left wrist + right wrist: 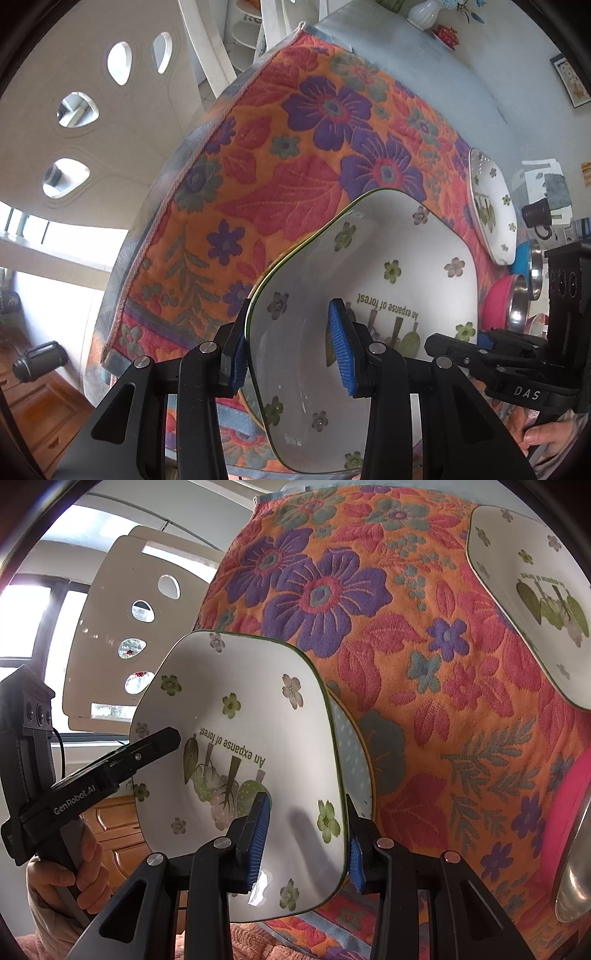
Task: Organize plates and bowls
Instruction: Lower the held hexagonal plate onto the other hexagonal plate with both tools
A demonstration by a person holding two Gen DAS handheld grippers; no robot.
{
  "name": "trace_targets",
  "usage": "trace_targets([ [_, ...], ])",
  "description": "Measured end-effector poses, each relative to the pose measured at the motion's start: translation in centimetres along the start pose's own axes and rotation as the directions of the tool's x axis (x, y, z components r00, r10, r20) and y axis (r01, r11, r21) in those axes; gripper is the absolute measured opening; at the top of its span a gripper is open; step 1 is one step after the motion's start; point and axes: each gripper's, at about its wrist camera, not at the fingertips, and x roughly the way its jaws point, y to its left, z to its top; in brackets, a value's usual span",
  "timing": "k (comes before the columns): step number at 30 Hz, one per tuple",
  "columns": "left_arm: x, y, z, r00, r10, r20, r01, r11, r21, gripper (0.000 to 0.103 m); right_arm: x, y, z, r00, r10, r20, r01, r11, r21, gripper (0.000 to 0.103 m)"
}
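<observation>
Left gripper [291,343] and right gripper [308,843] are each clamped on opposite rims of the plate [240,738]; it is held tilted above the cloth [424,701], two-handed for balance, well apart from the second plate [535,602].

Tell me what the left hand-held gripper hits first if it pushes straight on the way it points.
The left hand-held gripper already straddles the rim of the square forest-print plate, so that plate comes first. Beyond it lies the flowered tablecloth, though depth is unclear.
</observation>
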Motion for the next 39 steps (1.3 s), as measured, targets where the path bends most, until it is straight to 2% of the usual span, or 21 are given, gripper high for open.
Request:
trace_targets([
  [17,1.6,0.1,-0.8,0.999,0.041,-0.036,-0.039,0.999,0.033,0.035,1.7,0.3,0.1,0.999,-0.016,-0.037,0.016,1.0,0.013,0.037],
  [27,1.5,-0.7,-0.8,0.993,0.11,-0.039,-0.107,0.992,0.073,0.035,2.1,0.1,0.3,0.999,-0.012,-0.038,0.013,0.999,0.032,0.037],
  [32,1.5,-0.6,-0.5,0.992,0.116,-0.049,-0.113,0.991,0.066,0.035,2.2,0.2,0.2,0.999,-0.012,-0.039,0.014,0.999,0.038,0.037],
  [39,1.7,-1.3,-0.2,0.983,0.171,-0.062,-0.165,0.982,0.088,0.036,2.5,0.5,0.3,0.999,-0.032,-0.044,0.034,0.999,0.042,0.037],
])
